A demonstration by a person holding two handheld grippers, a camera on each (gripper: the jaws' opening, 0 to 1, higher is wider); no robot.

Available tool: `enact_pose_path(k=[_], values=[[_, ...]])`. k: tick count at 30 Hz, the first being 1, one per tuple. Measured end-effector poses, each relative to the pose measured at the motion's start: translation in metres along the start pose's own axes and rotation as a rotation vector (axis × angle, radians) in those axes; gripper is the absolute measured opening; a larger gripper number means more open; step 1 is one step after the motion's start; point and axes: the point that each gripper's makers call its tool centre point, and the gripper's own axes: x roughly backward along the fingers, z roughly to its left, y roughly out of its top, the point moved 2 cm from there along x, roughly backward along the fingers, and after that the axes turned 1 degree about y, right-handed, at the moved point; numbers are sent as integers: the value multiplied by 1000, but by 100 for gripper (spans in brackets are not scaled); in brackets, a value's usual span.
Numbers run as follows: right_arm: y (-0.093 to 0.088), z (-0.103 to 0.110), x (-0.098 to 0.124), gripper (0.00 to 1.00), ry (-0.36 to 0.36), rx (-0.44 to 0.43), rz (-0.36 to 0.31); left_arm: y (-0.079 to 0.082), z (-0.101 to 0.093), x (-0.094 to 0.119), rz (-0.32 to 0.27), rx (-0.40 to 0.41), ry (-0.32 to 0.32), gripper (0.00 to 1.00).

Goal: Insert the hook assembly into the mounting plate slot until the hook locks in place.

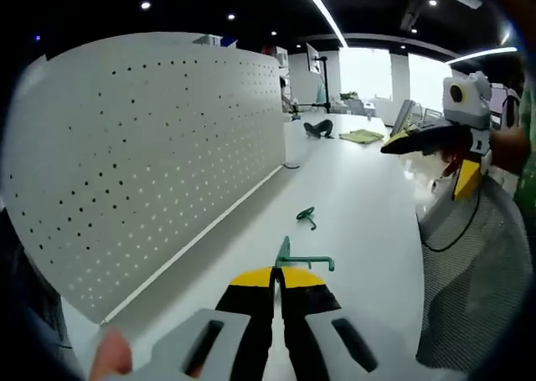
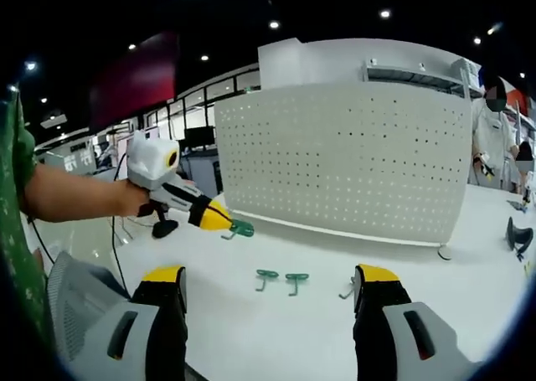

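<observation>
My left gripper is shut on a green hook, held just above the white table. From the right gripper view that left gripper hangs in the air left of centre, the green hook at its yellow tips. The white perforated mounting plate stands upright along the table's left side; it also faces me across the table. Two more green hooks lie on the table before it, and one of them shows ahead of my left jaws. My right gripper is wide open and holds nothing.
A small metal hook lies by my right finger. A grey mesh chair back stands at the table's right edge. Farther down the table are a yellow-green cloth and a dark object. A person stands beyond the plate's right end.
</observation>
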Motion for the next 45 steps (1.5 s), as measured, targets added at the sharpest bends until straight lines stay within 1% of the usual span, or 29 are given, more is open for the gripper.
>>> enact_pose_path(k=[3, 6, 7, 9, 10, 12, 16, 18, 25, 29, 31, 34, 38, 39, 41, 43, 45], values=[[3, 1, -1, 83, 12, 35, 6, 9, -2, 5, -3, -10, -22, 2], [6, 1, -2, 82, 20, 62, 11, 14, -4, 7, -1, -14, -38, 2], [8, 1, -2, 82, 22, 72, 11, 15, -6, 8, 9, -13, -53, 2], [12, 3, -4, 82, 40, 100, 14, 17, -9, 9, 22, -34, -59, 2], [14, 4, -5, 82, 48, 120, 13, 18, -12, 10, 27, -46, -69, 2], [19, 3, -6, 82, 53, 189, 24, 20, -15, 11, 30, -53, -82, 2], [29, 4, -8, 81, 66, 269, 22, 22, -21, 12, 47, -72, -99, 2], [32, 5, -9, 81, 75, 324, 25, 23, -23, 13, 53, -76, -109, 2], [29, 11, -17, 78, 107, 439, 57, 20, -27, 12, 80, -83, -127, 2], [26, 21, -23, 76, 137, 577, 78, 18, -29, 9, 99, -79, -134, 2], [22, 26, -27, 75, 148, 632, 97, 17, -30, 8, 105, -76, -135, 2], [20, 33, -33, 73, 161, 705, 106, 17, -31, 7, 111, -68, -135, 2], [16, 38, -40, 69, 144, 868, 123, 16, -31, 7, 122, -58, -135, 2], [16, 40, -41, 68, 147, 891, 118, 15, -32, 7, 126, -53, -134, 2], [13, 43, -44, 66, 152, 931, 127, 14, -32, 7, 130, -43, -132, 2], [12, 44, -45, 64, 136, 1004, 129, 14, -32, 6, 131, -34, -132, 2], [11, 46, -47, 60, 136, 1051, 127, 15, -33, 6, 131, -26, -132, 2]])
